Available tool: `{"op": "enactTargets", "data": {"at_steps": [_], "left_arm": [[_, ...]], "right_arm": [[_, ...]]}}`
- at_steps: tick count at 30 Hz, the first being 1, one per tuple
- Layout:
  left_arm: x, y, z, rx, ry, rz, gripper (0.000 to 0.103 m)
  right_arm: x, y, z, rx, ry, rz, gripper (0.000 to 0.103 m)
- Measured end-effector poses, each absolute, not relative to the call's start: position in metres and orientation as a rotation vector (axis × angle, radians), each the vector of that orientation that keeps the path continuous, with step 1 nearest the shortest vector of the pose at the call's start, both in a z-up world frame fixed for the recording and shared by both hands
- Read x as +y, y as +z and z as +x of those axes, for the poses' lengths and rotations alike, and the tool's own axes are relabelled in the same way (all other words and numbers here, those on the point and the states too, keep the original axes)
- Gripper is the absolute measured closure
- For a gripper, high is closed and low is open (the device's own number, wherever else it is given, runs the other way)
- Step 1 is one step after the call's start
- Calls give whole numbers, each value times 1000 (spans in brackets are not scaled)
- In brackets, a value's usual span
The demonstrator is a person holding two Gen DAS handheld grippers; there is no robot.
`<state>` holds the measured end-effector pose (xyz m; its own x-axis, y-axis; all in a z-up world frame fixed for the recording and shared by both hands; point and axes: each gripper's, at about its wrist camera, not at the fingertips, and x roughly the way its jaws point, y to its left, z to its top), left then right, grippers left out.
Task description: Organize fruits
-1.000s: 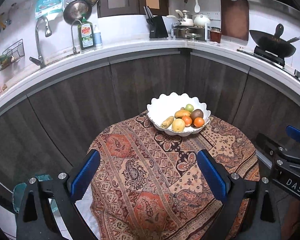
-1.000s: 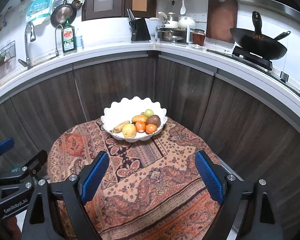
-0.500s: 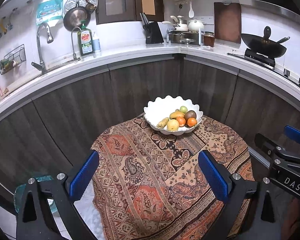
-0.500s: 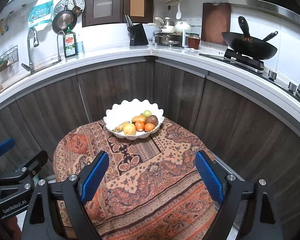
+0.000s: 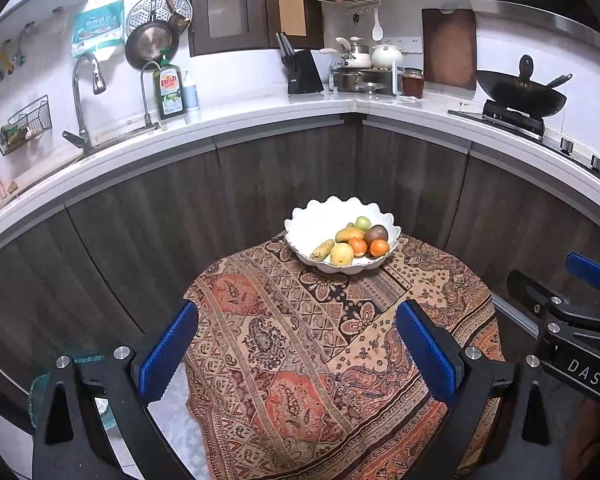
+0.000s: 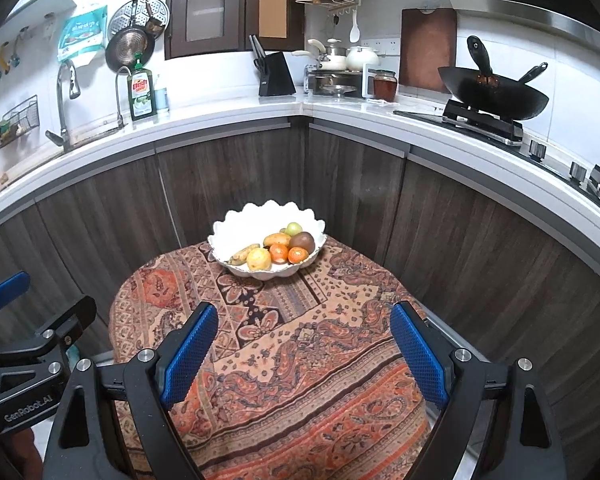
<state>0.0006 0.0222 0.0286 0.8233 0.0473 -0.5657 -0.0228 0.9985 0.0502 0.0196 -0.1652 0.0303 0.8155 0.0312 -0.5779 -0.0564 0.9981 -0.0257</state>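
I hold a claw in each hand above the near side of a small round table (image 5: 440, 280) draped in a patterned cloth (image 5: 300, 360). My left gripper (image 5: 298, 354) is spread wide, its blue pads (image 5: 168, 354) well apart with nothing between them. My right gripper (image 6: 306, 354) is spread just as wide and also carries nothing. Each claw shows at the edge of the other's view, side by side.

A white scalloped bowl (image 5: 312, 220) sits at the far edge of the table, well apart from both claws. All the fruit lies in the bowl's right half: a green round fruit (image 5: 363, 223) at the back, a dark brown-purple fruit (image 5: 376, 234) beside a yellow-orange mango (image 5: 350, 234), two orange fruits (image 5: 379, 247) in front of them, a yellow round fruit (image 5: 342, 253) at the front, and a long yellowish fruit (image 5: 322, 249) lying on its left.

Behind the table runs a dark wooden cabinet front under a white worktop (image 5: 260, 108). On it stand a green dish soap bottle (image 5: 169, 90), a knife block (image 5: 304, 72) and a black wok (image 5: 520, 94) on the stove.
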Motion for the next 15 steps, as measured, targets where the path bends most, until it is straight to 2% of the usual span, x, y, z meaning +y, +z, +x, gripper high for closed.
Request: {"op": "enactTargets", "data": {"at_steps": [15], "left_arm": [[19,30,0,602,42,48,2]], "right_arm": [[-167,32,18,608,43,-40,14]]}}
